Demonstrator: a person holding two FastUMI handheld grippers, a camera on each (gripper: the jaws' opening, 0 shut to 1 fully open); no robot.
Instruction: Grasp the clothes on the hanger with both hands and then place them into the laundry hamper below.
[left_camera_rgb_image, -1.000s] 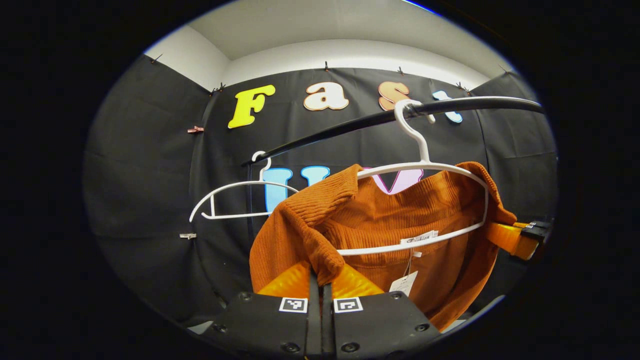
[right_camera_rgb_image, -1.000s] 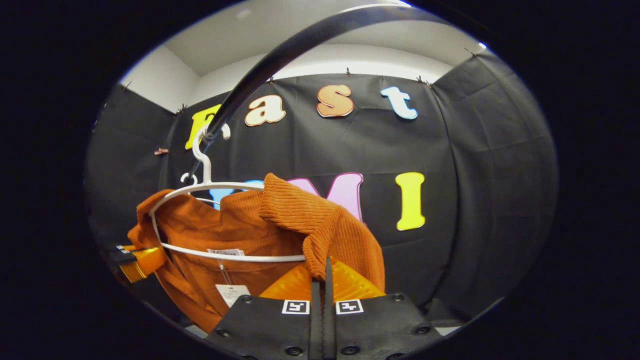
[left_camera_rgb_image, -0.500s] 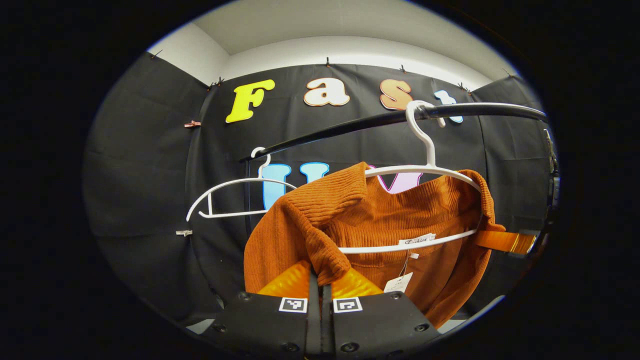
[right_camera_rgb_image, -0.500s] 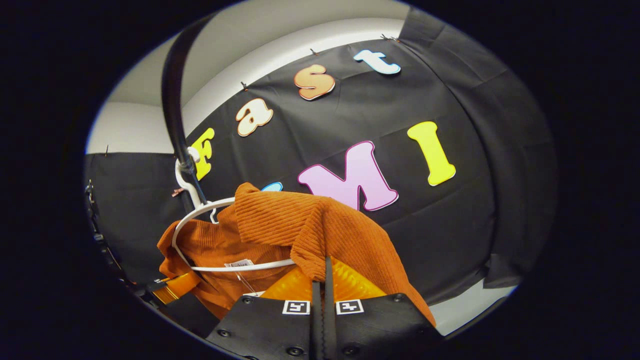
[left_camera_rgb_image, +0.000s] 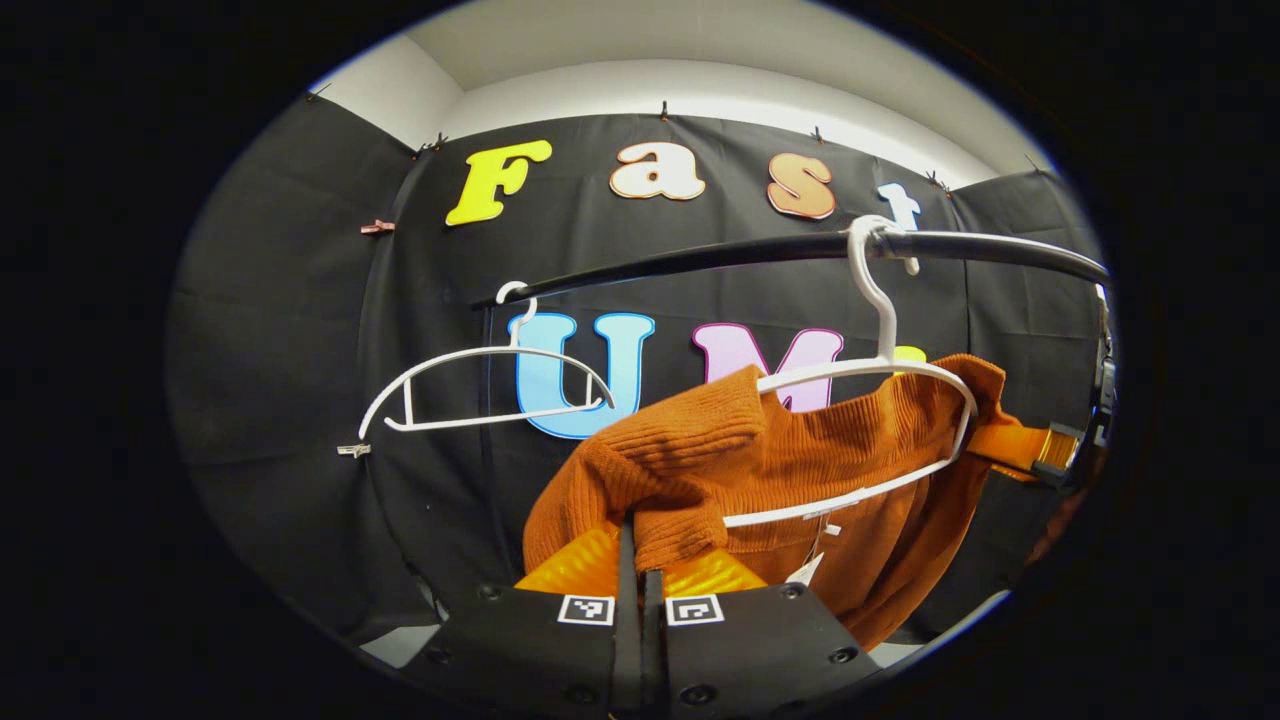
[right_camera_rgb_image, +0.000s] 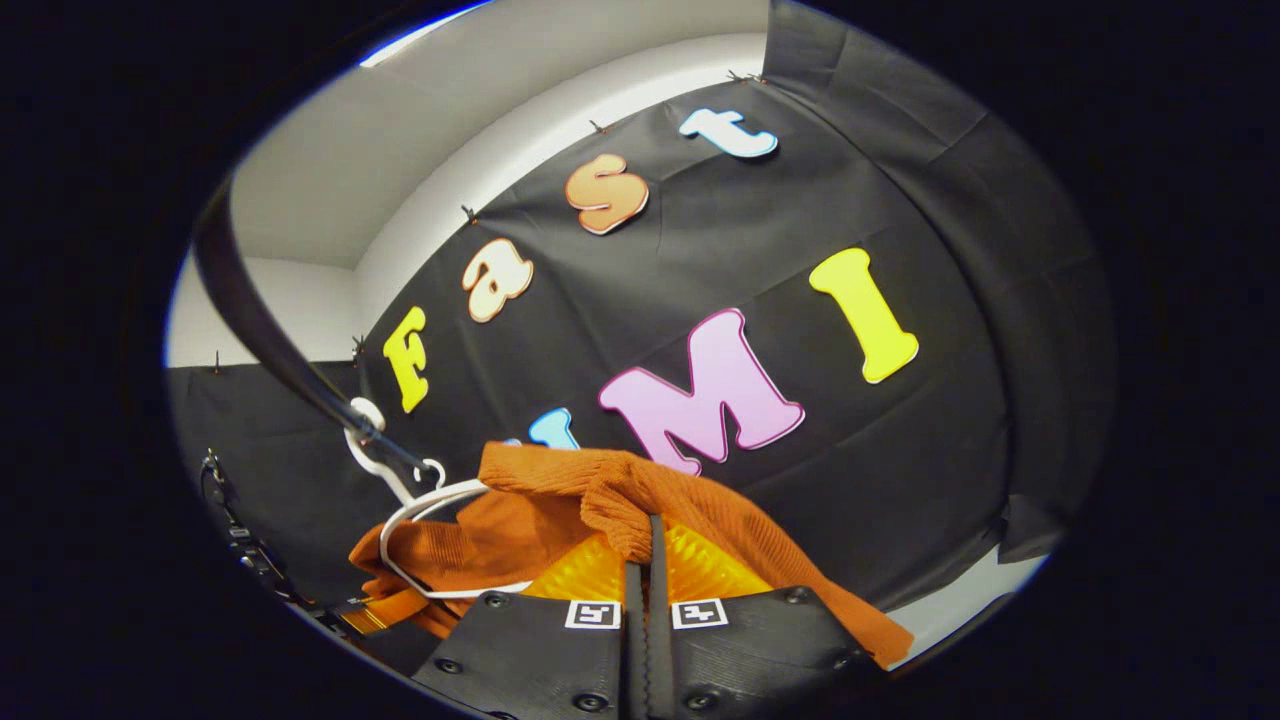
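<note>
A black rail (left_camera_rgb_image: 700, 262) crosses the booth. An orange sweater (left_camera_rgb_image: 800, 470) hangs from it on a white hanger (left_camera_rgb_image: 880, 375); an empty hanger (left_camera_rgb_image: 480, 385) hangs farther along the rail. The left gripper (left_camera_rgb_image: 640, 560) is closed on one sweater shoulder and the right gripper (right_camera_rgb_image: 648, 560) is closed on the other.

We see the black rail (left_camera_rgb_image: 700, 262) crossing overhead. An empty white hanger (left_camera_rgb_image: 480, 385) hangs beside the sweater's hanger (left_camera_rgb_image: 880, 400), with open room between them.
</note>
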